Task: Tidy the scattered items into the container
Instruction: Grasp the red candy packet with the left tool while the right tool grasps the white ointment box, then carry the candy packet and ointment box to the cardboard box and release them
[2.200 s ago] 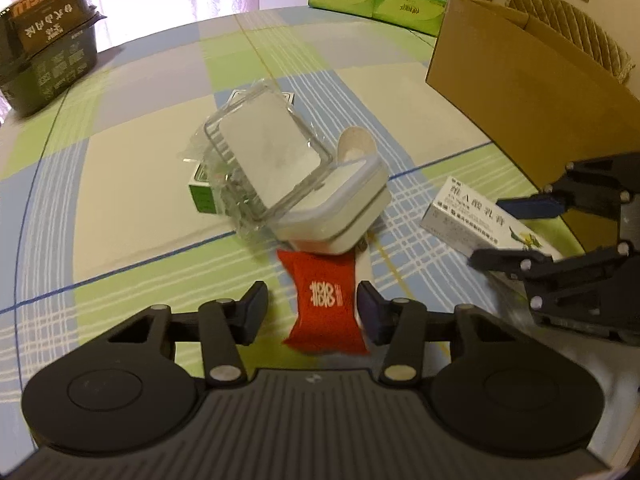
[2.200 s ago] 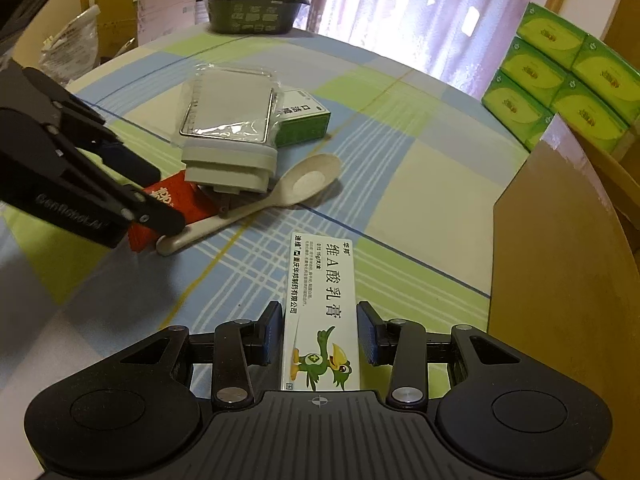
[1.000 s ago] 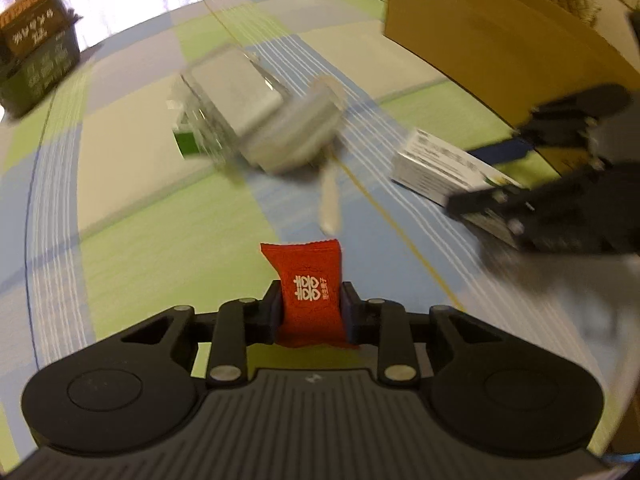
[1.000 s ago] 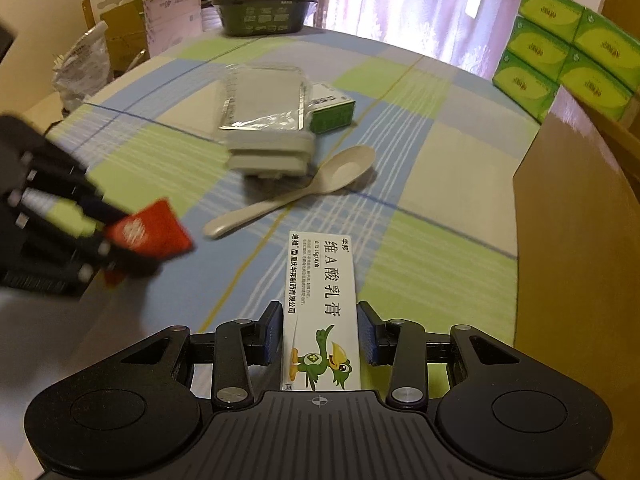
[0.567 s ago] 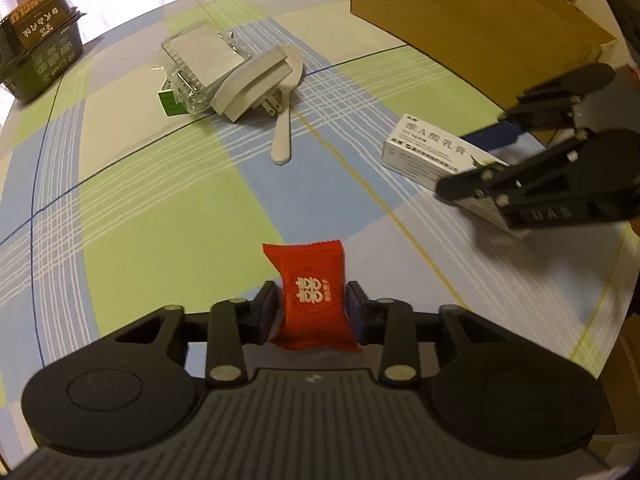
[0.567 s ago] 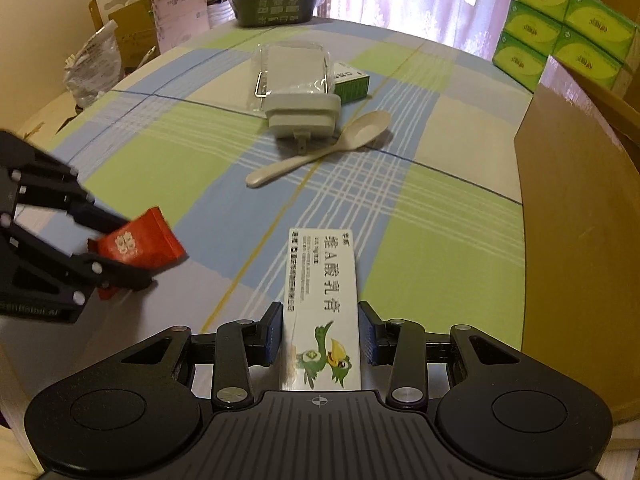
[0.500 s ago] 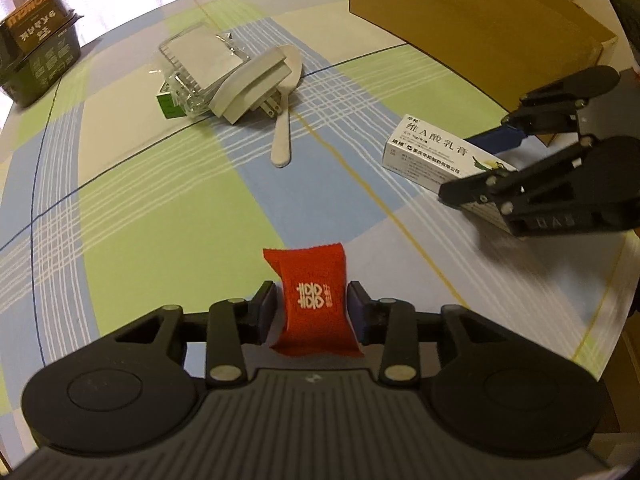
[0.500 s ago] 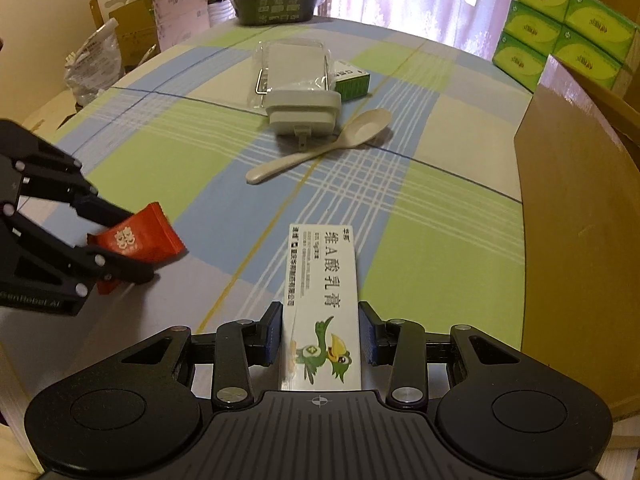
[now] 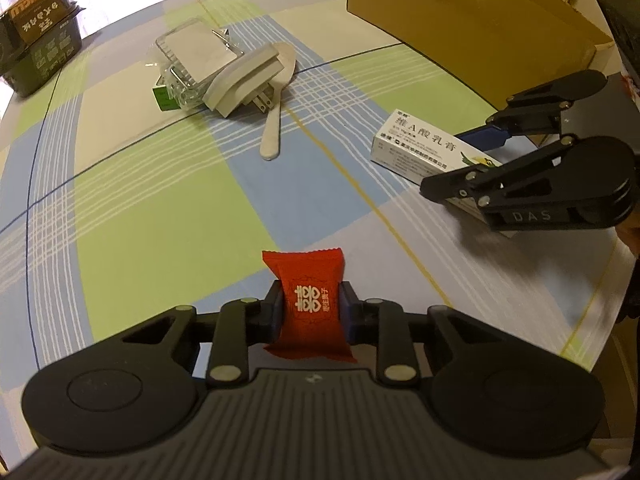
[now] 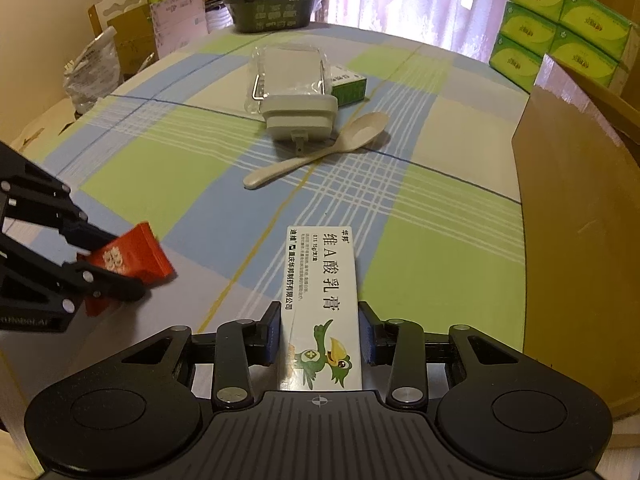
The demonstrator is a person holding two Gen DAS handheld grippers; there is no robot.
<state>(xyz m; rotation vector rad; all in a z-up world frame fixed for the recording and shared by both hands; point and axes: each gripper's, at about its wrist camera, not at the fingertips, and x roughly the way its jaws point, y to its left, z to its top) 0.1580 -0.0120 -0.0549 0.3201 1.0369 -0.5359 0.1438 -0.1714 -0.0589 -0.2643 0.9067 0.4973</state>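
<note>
The left gripper [image 9: 311,307] held a red candy sachet [image 9: 309,304] pinched between its fingers above the checked desk [image 9: 160,208]. The right gripper [image 10: 320,332] gripped a white ointment carton [image 10: 321,292] by one end. The cardboard box [image 10: 580,220] stood to the right. A spoon [image 10: 320,148], plug adapter [image 10: 300,116] and clear packet [image 10: 288,68] remained on the desk. The slick sachet could slip free, or the long carton could catch the box wall.
</note>
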